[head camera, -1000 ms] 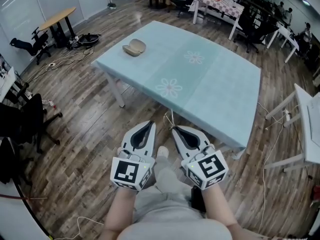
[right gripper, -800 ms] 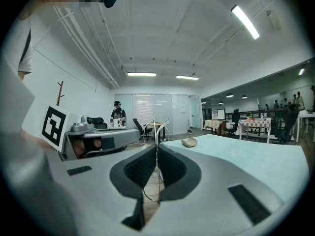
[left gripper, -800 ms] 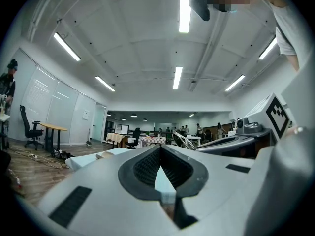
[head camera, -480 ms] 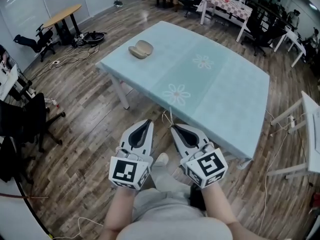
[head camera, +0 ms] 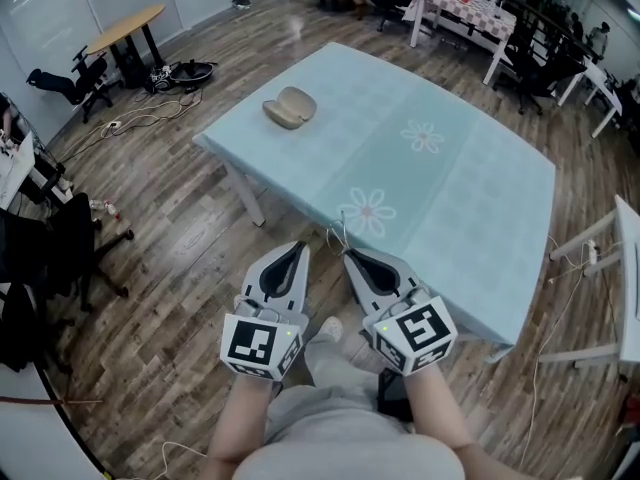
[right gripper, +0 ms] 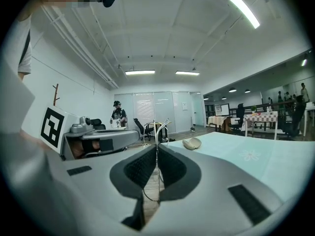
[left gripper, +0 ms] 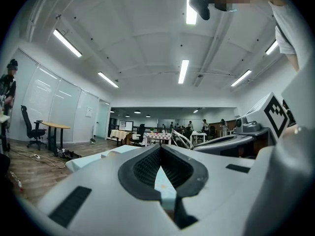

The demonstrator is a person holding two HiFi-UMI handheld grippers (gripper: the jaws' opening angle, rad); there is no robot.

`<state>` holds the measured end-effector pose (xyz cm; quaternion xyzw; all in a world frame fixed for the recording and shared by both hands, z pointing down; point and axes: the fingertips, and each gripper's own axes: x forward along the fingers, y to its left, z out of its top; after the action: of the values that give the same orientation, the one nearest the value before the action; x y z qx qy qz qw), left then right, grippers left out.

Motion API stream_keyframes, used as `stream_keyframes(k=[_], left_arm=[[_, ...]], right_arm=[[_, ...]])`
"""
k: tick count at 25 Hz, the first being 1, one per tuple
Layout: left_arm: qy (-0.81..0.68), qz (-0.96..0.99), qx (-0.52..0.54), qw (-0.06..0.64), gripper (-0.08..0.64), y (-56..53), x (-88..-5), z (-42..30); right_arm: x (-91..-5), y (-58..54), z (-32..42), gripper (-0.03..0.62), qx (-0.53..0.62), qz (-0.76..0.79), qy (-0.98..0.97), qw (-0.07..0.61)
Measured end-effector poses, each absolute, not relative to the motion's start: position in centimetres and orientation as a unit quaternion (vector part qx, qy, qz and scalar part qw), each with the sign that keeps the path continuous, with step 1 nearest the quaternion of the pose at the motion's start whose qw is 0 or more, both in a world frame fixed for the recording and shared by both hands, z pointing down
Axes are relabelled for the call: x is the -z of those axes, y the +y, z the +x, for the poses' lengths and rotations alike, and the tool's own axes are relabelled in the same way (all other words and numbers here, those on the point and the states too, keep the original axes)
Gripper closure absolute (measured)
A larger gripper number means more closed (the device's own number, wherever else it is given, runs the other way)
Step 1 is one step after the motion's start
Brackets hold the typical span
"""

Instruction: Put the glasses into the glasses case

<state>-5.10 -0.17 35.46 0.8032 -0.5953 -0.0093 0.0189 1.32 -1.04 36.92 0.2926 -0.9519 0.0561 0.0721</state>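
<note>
- Head view: glasses case (head camera: 290, 107), tan, lies near the far left corner of the table (head camera: 470, 198), which has a pale blue cloth. Its two halves look open. It is well apart from both grippers.
- Both grippers are held side by side over the wood floor (head camera: 170, 268), short of the table's near edge.
- Right gripper (head camera: 350, 258): thin wire shapes stick out at its tip. These are the glasses (head camera: 338, 234), faint and hard to read from above.
- Right gripper view: jaws pressed together on the thin frame, which rises upright above the pads (right gripper: 156, 127). The case shows beyond on the cloth (right gripper: 192, 143). A person (right gripper: 117, 113) stands far back by the glass wall, unseen from the head.
- Left gripper (head camera: 296, 248): in its own view the jaws meet at the tips (left gripper: 160, 147) with nothing between them. Only cloth shows through the gap lower down.
- The left gripper view also catches the pale curved glasses frame (left gripper: 181, 139) off to the right.
</note>
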Motion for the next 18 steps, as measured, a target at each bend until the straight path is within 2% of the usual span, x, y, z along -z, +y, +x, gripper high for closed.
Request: stream_keyframes(k=[18], left_arm=[[-0.579, 0.814, -0.004, 0.039, 0.552, -11.0, -35.3, -10.0]], right_arm=[[-37.7, -11.9, -4.2, 0.577, -0.081, 0.29, -0.951, 0.075]])
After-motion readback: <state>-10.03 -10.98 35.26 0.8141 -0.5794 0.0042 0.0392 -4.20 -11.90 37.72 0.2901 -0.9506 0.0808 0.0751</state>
